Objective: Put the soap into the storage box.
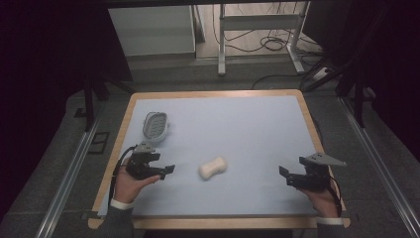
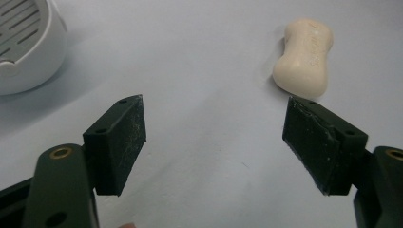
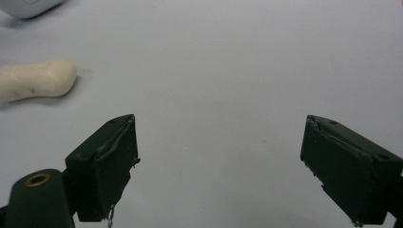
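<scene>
Left gripper [image 1: 166,170] seen from the high view resting low at the near left of the table [image 1: 257,104], jaws spread wide and holding nothing, aimed toward the soap bar [image 1: 213,167] lying near the middle of the near half. Soap dish [image 1: 155,125] set farther back on the left, well apart from the bar. Right gripper [image 1: 284,174] parked at the near right, also gaping and empty, well apart from the bar. From the left gripper view: jaws wide with bare mat between them, soap bar [image 2: 304,58] ahead and just beyond the right-hand jaw, not touched; rim of the soap dish [image 2: 26,45] at the upper left corner. From the right gripper view: jaws likewise wide and empty, one end of the soap bar [image 3: 38,79] off to the left, an edge of the dish [image 3: 28,5] at the top left. Bar judged light, stiff and likely slick, its surface prone to dents under a hard squeeze. Narrow waist between the two rounded ends judged the best place to take hold, pads across the short width, since the bulging ends would keep it from sliding out.
</scene>
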`<state>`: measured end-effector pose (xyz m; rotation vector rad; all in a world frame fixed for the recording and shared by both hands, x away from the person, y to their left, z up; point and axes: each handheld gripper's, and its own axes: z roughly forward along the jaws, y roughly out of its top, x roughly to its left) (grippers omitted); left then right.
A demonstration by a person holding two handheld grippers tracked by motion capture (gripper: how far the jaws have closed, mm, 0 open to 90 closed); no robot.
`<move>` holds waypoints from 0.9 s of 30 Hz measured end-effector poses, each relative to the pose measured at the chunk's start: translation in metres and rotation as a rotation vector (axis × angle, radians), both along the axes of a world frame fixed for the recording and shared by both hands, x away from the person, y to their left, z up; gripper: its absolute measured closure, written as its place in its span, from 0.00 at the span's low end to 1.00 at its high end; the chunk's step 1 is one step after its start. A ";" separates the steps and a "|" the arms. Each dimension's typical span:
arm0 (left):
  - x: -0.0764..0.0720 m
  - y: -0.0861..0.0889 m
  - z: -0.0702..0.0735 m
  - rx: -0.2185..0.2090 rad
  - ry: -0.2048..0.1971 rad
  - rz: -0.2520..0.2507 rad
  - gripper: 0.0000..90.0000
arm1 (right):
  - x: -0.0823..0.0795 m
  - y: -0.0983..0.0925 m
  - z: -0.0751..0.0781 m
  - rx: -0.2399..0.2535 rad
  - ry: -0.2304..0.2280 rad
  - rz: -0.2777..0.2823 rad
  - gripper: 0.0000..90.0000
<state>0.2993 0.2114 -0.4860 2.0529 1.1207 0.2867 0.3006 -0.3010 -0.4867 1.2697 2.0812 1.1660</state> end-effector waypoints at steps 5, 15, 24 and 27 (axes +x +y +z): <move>0.000 0.003 -0.001 0.003 0.003 0.011 0.26 | 0.001 0.001 -0.002 -0.009 0.006 0.009 0.13; 0.001 0.002 -0.004 0.011 0.012 0.006 0.25 | 0.001 0.003 -0.004 -0.025 0.013 0.008 0.13; -0.002 0.002 0.000 0.015 0.006 -0.001 0.26 | 0.001 0.003 -0.006 -0.021 0.018 0.008 0.13; 0.000 0.003 0.002 0.015 0.014 0.017 0.26 | 0.001 0.002 -0.006 -0.009 0.023 0.017 0.13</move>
